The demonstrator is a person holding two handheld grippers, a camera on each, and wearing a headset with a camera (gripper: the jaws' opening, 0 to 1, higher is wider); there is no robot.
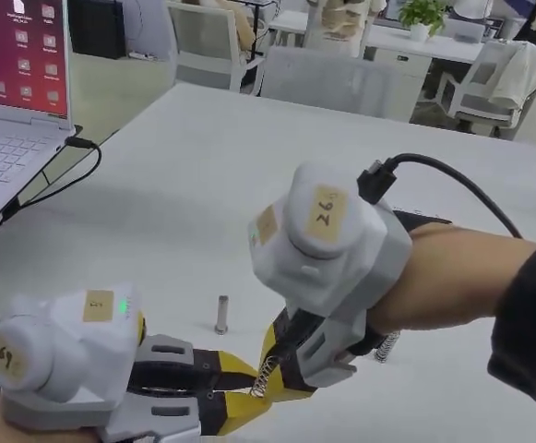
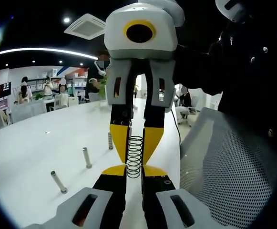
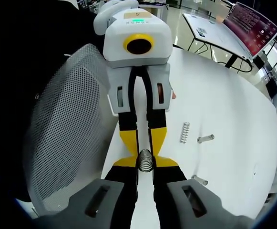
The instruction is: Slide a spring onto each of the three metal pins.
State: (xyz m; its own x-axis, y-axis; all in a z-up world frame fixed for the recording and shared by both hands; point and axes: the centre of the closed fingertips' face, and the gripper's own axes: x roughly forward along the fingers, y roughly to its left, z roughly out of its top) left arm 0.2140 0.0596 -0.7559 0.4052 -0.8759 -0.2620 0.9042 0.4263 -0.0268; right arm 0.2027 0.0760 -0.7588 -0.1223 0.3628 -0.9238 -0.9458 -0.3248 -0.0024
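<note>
And there it was, the small silver coil spring (image 2: 135,157), caught in mid-air between the two tools! The left gripper (image 2: 134,171) had its black, yellow-tipped jaws drawn in to the coil's width on the spring's near end. The right gripper (image 2: 135,151) came at it head-on from the far side, its yellow tips pressed on the rest of the coil, so both pairs of jaws looked clamped on the same spring. In the right gripper view the spring sat end-on, a little ring pinched between that gripper's own tips. From the head view it ran slantwise between the two sets of yellow tips, hovering above the white table (image 1: 203,185). Just beyond the spring, a short grey metal pin (image 1: 221,314) stood upright on the table. To the right of the spring, tucked behind the right gripper's body, was a second loose coil spring (image 1: 387,346); whether it lay free or sat on something, I couldn't tell. In the left gripper view two plain pins (image 2: 58,182) (image 2: 87,157) stood off to the left of the spring. A ridged post (image 2: 110,140) stood just behind them, pin or coil I couldn't say. Far up and left of the spring sat an open silver laptop (image 1: 18,55), and a grey mesh chair back (image 2: 224,162) loomed to the spring's right in the left gripper view.
</note>
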